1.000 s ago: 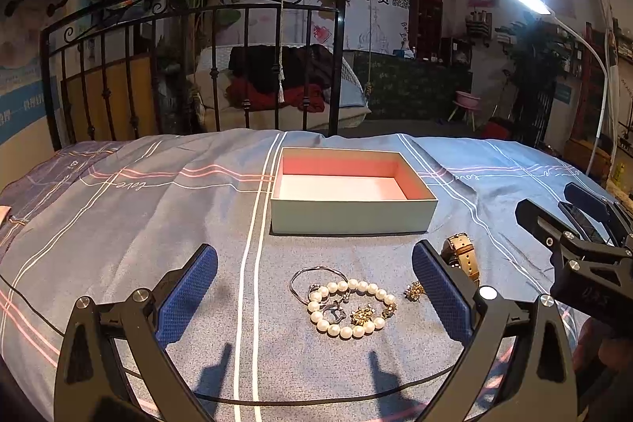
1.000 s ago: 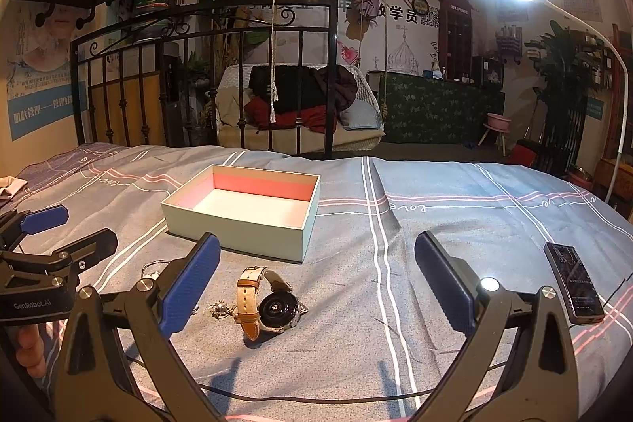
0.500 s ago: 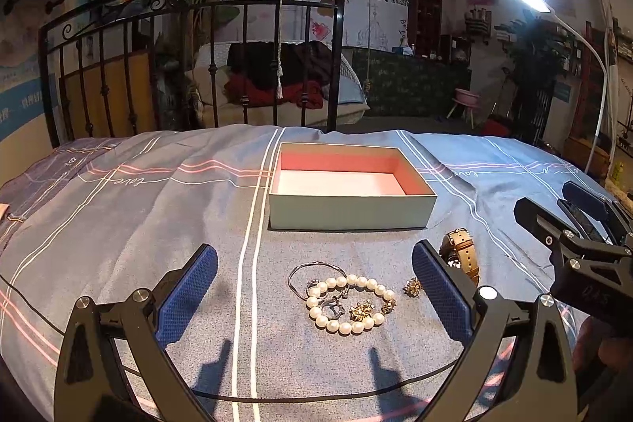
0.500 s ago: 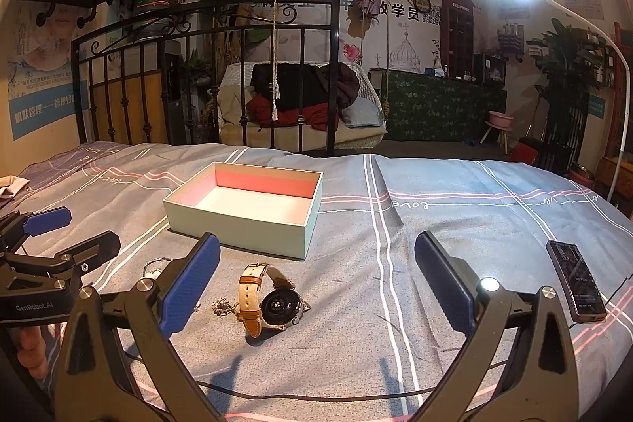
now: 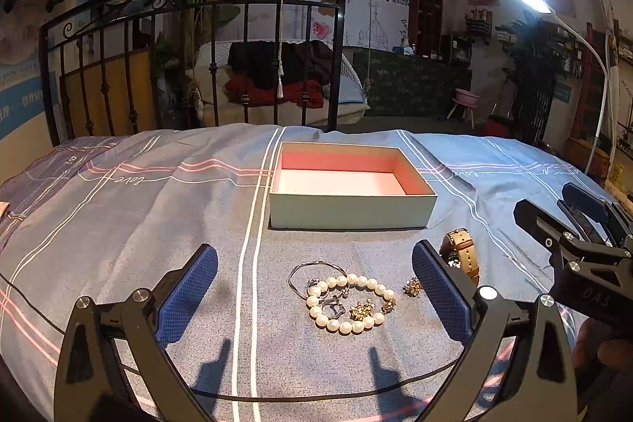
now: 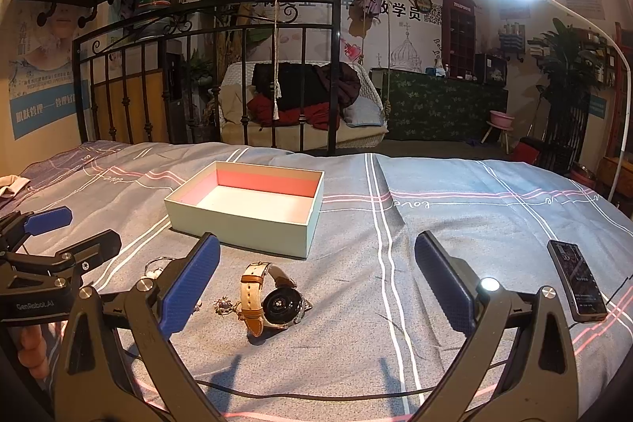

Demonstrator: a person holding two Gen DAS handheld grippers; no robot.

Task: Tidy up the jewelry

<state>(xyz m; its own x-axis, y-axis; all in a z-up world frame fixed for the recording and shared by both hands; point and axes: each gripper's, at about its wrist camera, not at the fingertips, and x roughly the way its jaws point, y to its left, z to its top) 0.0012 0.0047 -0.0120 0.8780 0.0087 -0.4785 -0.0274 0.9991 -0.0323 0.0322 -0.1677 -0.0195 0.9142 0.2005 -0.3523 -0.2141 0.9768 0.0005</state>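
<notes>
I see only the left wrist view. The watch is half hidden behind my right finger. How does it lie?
Observer: In the right wrist view the watch lies on its side on the bedspread, its round case back facing the camera and its tan strap curled upward.
Operator: Is anything on the bed farther right of the watch?
Observer: Yes, a dark phone-like device lies flat near the right edge.
Operator: Is the right tool holding something?
Observer: No, the right tool is open and empty, with the watch lying between its fingers' line of sight.
</notes>
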